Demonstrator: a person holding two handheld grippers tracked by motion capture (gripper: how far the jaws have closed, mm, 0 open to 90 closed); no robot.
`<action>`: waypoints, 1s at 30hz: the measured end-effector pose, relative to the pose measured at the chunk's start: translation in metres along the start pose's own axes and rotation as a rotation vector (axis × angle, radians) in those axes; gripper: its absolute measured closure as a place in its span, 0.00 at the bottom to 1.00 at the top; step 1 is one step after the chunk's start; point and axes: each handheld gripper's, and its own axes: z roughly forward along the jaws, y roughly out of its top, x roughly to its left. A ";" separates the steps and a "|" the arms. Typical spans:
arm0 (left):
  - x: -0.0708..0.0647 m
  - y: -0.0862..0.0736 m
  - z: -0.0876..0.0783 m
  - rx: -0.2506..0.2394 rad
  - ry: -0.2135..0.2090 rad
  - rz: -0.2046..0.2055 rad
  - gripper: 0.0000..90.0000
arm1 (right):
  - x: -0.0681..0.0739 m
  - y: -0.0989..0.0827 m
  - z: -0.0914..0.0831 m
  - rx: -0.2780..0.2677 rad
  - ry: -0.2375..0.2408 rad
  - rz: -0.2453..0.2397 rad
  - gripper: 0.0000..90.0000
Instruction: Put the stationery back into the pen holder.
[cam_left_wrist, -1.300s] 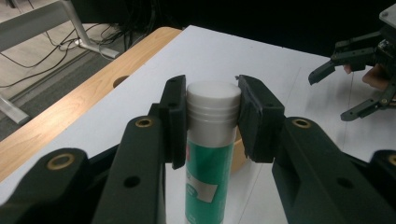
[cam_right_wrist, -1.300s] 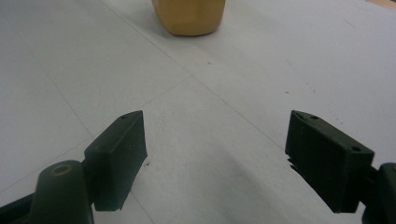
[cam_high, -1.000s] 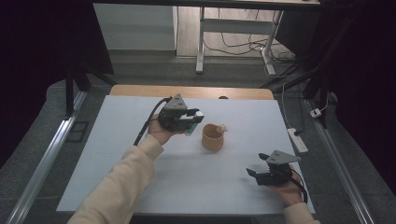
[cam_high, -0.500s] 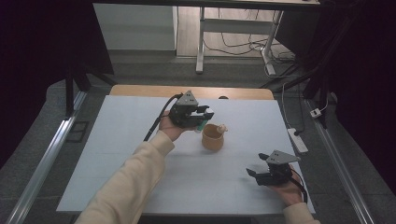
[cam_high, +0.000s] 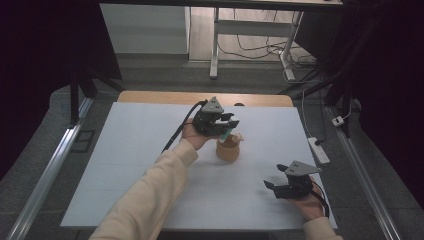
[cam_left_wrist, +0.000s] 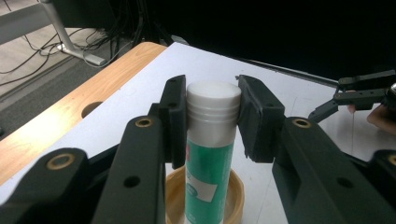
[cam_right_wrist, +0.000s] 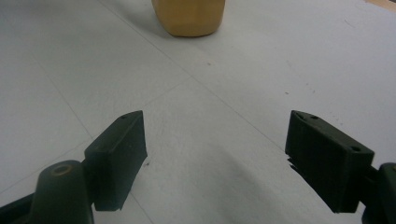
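My left gripper is shut on a green glue stick with a white cap, pads pressed on the cap's two sides. The stick hangs upright over a tan wooden cup near the middle of the white board, and in the left gripper view its lower end falls inside the cup's rim. My right gripper rests low at the board's front right, open with nothing between its fingers. It points toward the cup, well short of it.
The white board covers a wooden table whose bare strip with a cable hole shows along the far edge. A white power strip lies on the floor to the right. Metal rails run along both sides.
My left gripper has carried the glue stick rightward and a little farther back, from left of the cup to above it. The right gripper has stayed where it was.
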 end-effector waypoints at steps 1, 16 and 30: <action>0.001 0.000 0.001 0.000 -0.003 -0.005 0.71 | 0.000 0.000 0.000 -0.001 0.001 -0.002 0.22; 0.002 -0.006 0.015 0.019 -0.002 -0.028 0.70 | 0.000 0.000 0.001 0.006 0.005 -0.003 0.22; 0.010 -0.026 -0.017 0.047 0.039 -0.059 0.37 | 0.000 0.000 0.000 0.006 0.001 -0.001 0.22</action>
